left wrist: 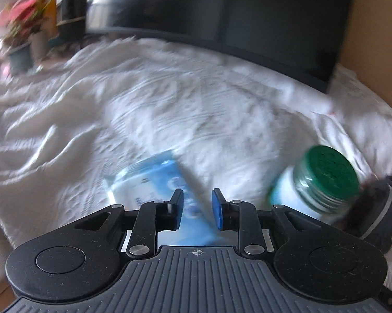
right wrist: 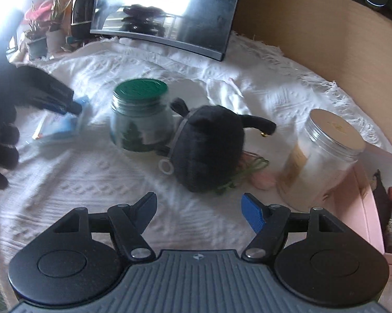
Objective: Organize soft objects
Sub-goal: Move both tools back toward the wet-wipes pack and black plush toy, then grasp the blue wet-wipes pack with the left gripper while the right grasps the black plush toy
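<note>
Black plush toy [right wrist: 209, 148] lies unsorted at twelve o'clock of our right gripper [right wrist: 200, 215], jaws released; our left gripper [left wrist: 197, 208] stands ajar over the blue packet [left wrist: 154, 182], gripping nothing; sorting remains.

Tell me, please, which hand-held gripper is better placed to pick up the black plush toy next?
The right hand-held gripper: its jaws stand open and empty, facing the black plush toy straight ahead. The left hand-held gripper is over the blue packet.
</note>
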`<state>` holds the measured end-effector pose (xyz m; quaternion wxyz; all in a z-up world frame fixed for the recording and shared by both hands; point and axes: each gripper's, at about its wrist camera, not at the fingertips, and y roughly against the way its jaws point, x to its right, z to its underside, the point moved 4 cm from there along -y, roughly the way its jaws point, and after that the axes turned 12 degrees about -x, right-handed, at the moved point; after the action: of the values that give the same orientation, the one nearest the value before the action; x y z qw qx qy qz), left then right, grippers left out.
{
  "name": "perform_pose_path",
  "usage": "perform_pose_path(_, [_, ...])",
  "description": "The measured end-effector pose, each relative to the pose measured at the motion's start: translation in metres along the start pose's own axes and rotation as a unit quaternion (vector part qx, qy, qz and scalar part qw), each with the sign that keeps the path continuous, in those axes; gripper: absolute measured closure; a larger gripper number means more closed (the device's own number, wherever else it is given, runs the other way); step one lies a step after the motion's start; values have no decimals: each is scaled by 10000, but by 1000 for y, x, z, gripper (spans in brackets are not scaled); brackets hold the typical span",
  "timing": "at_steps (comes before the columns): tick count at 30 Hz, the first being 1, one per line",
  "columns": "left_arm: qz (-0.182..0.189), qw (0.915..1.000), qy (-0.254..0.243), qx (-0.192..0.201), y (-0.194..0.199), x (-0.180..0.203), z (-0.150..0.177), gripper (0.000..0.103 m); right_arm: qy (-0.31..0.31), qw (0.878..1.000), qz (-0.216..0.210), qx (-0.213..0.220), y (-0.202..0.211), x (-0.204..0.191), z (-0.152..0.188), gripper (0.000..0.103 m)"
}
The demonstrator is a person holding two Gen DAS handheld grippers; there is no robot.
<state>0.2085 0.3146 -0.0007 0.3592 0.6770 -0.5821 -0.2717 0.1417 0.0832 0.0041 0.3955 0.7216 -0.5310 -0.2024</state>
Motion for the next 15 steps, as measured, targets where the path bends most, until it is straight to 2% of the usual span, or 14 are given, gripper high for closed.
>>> perform_pose_path(1, [-35,9998,-220,9,-1,7,2,75,27,10000,14,-20,-3,1,2,31])
perform_pose_path(3, [-313,9966,-759,-33,-5,20,12,74,90,9999,27,-91,-12,3,7,31])
perform_pose_path(5, [-622,9921,-1086,41,-5,22,24,70,126,9999,14,-115,-20,4,11,31])
perform_pose_path(7, [-937,9886,-1180,69,-3,16,34,62,144,9999,-15,30,-20,5,14,30])
perform_pose_path(9, [-1149,9877,-1057,65,-2,4,37,58,204,9997,-16,124,-20,5,17,30])
perform_pose_path(11, [-1065,9911,-804,26,0,-5,35,59,164,9997,-29,200,-20,6,19,29])
perform_pose_path(13, [-667,9967,-444,-99,0,-12,29,44,117,9997,-70,207,-20,7,20,28])
perform_pose_path(14, [-392,9988,-275,-142,0,-14,27,27,97,9997,-83,203,-20,8,20,27])
perform_pose_path(15, [-76,9998,-86,-191,1,-18,23,20,59,9997,-104,194,-21,9,20,25])
